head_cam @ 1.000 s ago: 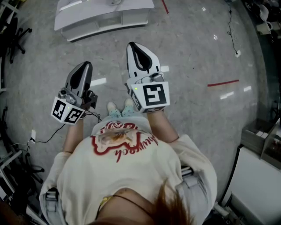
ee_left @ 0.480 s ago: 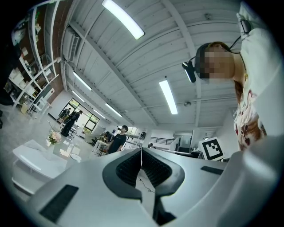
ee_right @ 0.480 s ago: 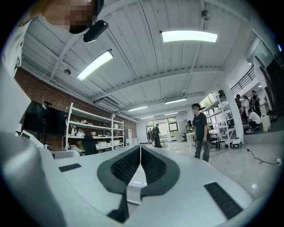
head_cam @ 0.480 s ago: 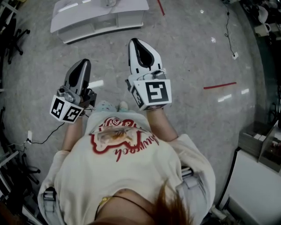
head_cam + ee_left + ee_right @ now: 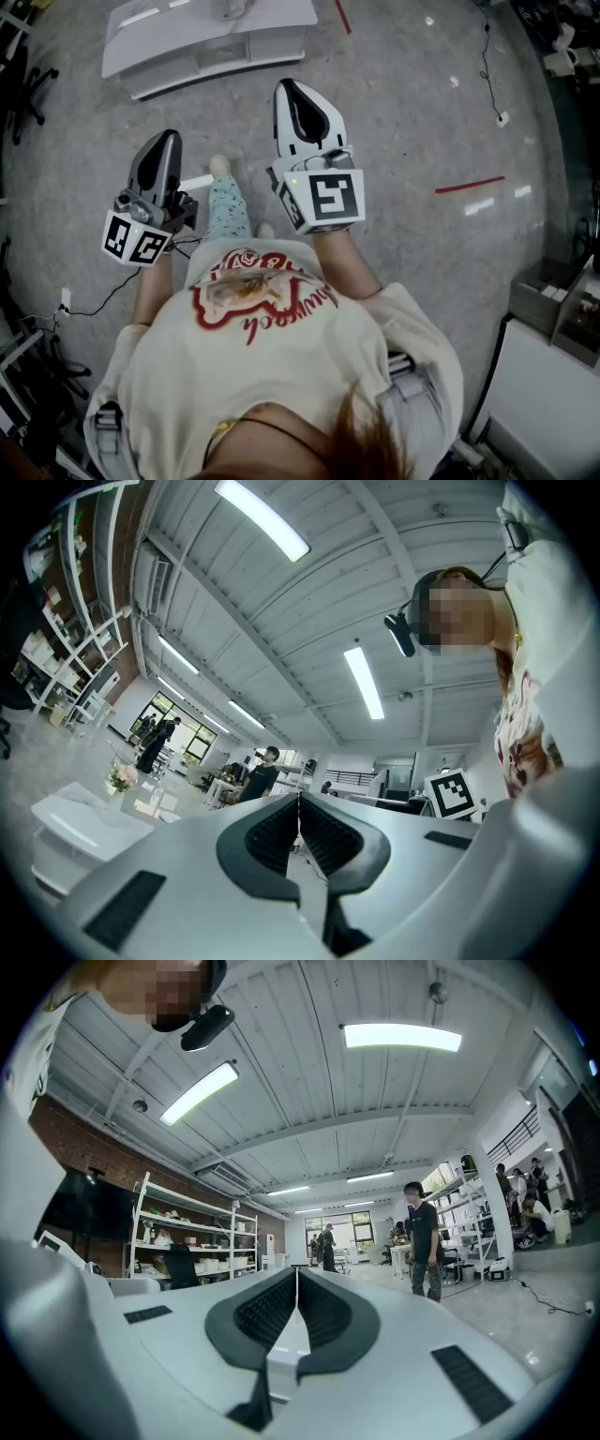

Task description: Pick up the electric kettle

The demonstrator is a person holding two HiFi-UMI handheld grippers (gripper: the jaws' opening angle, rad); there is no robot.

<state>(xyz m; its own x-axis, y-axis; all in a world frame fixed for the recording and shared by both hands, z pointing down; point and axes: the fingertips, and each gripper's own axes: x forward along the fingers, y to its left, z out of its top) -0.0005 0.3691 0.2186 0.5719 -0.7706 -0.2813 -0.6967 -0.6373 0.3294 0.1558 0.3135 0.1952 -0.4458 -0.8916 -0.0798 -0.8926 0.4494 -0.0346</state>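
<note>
So, both tools are empty. The left tool (image 5: 166,139) and the right tool (image 5: 287,88) each have their jaws pressed together with nothing between them, and both are held out in front of the person over bare grey floor (image 5: 403,131).

Ahead of them, at the top of the head view, there's a low white tabletop (image 5: 202,42). A pale object (image 5: 230,7) sits on it, cut off by the edge. I can't tell if that's the kettle, but either way it's well apart from both tools.

A patterned trouser leg (image 5: 226,202) sticks out between the tools. A red tape line (image 5: 469,184) is off to the right, and a black cable (image 5: 105,292) trails at lower left.

The head view is pretty much all floor. The left gripper view adds a bunch of flowers (image 5: 120,778) and people by the windows (image 5: 155,742). The right gripper view shows white shelves (image 5: 192,1241) along a brick wall and a standing person (image 5: 424,1241).
</note>
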